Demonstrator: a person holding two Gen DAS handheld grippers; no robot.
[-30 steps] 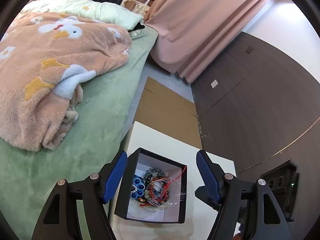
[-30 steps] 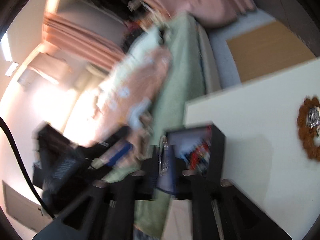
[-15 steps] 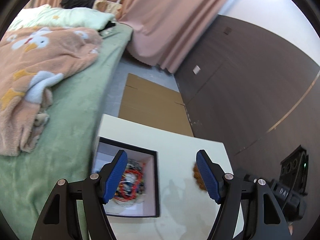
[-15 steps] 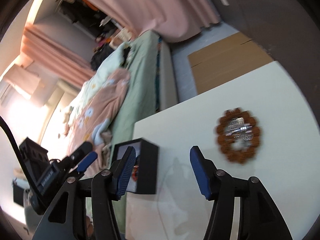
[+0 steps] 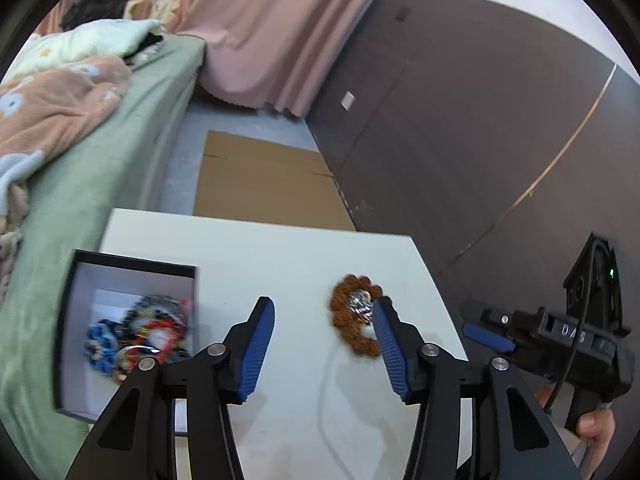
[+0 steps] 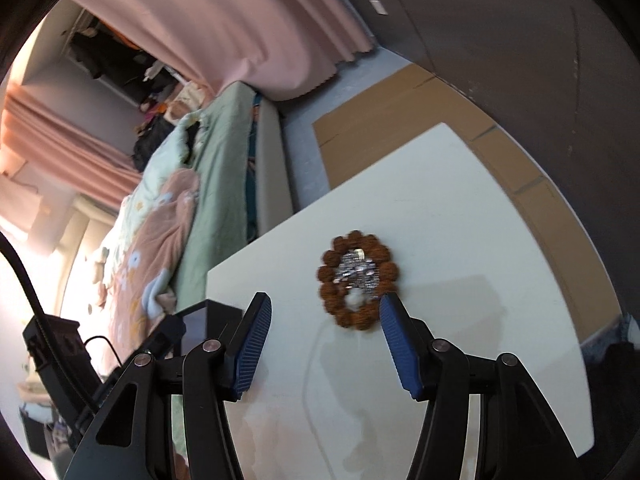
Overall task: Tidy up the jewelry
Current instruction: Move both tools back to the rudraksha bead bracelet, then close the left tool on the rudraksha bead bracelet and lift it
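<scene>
A brown bead bracelet (image 5: 339, 313) (image 6: 326, 273) lies on the white table (image 5: 280, 248), ringed around a small silver piece (image 5: 358, 302) (image 6: 356, 270). At the table's left edge stands a black box (image 5: 68, 320) (image 6: 218, 312), white inside, holding several colourful bracelets (image 5: 140, 336). My left gripper (image 5: 324, 308) hovers above the table between box and bracelet. Its jaws are closing with nothing between them, and its right fingertip overlaps the bracelet. My right gripper (image 6: 326, 300) is open just short of the bracelet, nothing between its pads. It also shows at the right (image 5: 488, 338), held by a hand (image 5: 596, 428).
A bed with green sheet (image 5: 100, 168) and peach blanket (image 5: 48, 112) runs along the table's left side. Flat cardboard (image 5: 260, 184) lies on the floor beyond the table. A dark wall panel (image 5: 460, 120) and pink curtain (image 5: 272, 32) stand behind.
The left view swung right, from the box between its fingers to the bare table and bracelet, and its jaws narrowed. The right gripper left the box, widened, and came toward the bracelet.
</scene>
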